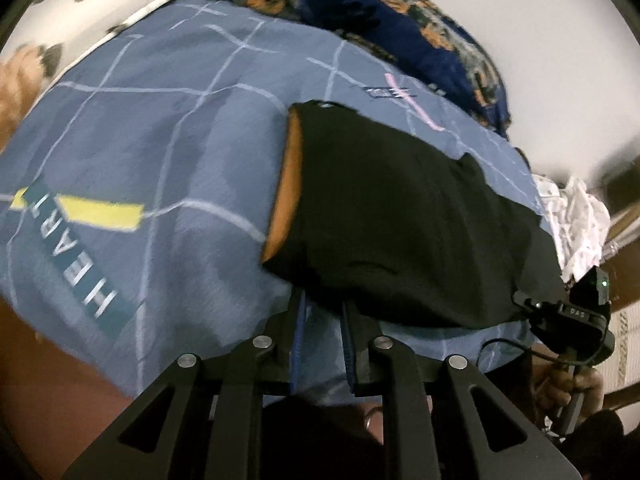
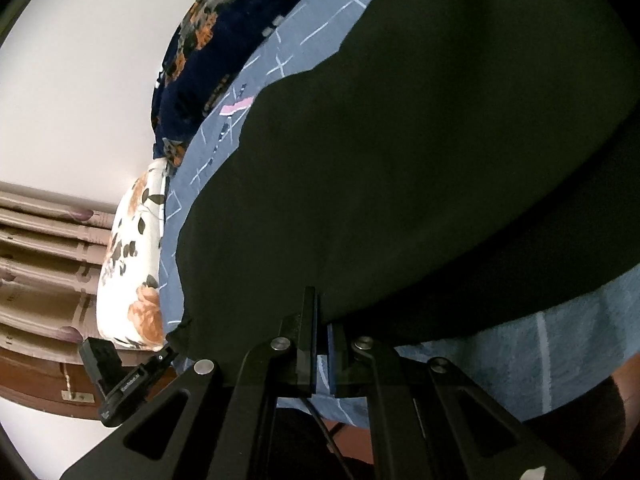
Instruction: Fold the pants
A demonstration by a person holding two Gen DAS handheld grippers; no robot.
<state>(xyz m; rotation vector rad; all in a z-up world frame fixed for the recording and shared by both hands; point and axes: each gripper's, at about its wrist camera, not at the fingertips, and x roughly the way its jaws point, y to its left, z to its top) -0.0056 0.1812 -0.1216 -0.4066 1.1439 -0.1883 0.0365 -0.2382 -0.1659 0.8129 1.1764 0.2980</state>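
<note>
Black pants (image 1: 400, 216) lie on the blue bedspread (image 1: 152, 128), near its front edge, both claws at their near hem.

Soft, limp and light by the look, they should sag unless held at the hem corners. The left gripper (image 1: 322, 308) is spread, its tips under the hem; the right gripper (image 2: 322, 312) seems nearly pressed together on the edge. The floral pillow (image 2: 132, 264) and dark blanket (image 1: 380, 12) lie well apart.

**Bed and what lies on it**

The bed (image 1: 168, 128) is covered by a blue sheet with pale grid lines and a "HEART" print. Black pants (image 1: 400, 216) lie folded on it near the front edge, an orange lining showing at one end. A dark floral blanket (image 1: 400, 20) and a white floral pillow (image 2: 132, 264) lie along the far side.
</note>
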